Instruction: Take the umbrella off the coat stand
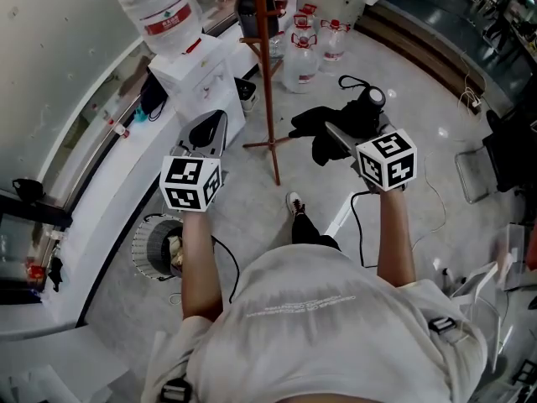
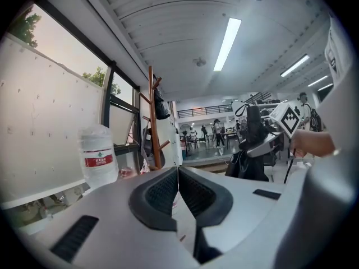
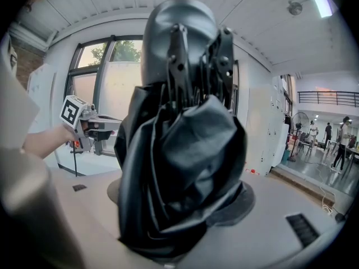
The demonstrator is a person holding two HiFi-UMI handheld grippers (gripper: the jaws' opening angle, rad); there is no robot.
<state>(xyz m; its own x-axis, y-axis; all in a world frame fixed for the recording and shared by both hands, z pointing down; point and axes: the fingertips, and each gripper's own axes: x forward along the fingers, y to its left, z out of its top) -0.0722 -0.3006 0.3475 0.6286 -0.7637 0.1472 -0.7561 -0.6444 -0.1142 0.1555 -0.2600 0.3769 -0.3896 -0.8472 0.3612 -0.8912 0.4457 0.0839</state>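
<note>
The black folded umbrella (image 1: 323, 131) is off the brown wooden coat stand (image 1: 268, 74), held out to the stand's right above the floor. My right gripper (image 1: 342, 138) is shut on it. In the right gripper view its crumpled fabric and ribs (image 3: 179, 144) fill the space between the jaws. My left gripper (image 1: 210, 126) is level with the stand's left side, its jaws closed together with nothing between them (image 2: 178, 172). The left gripper view shows the stand (image 2: 151, 122) ahead and the held umbrella (image 2: 249, 150) to the right.
A water dispenser with a large bottle (image 1: 164, 15) stands by the white counter (image 1: 109, 183) on the left. Several water bottles (image 1: 302, 57) sit on the floor behind the stand. A black item (image 2: 161, 106) still hangs on the stand. A round fan (image 1: 155, 246) and cables lie near my feet.
</note>
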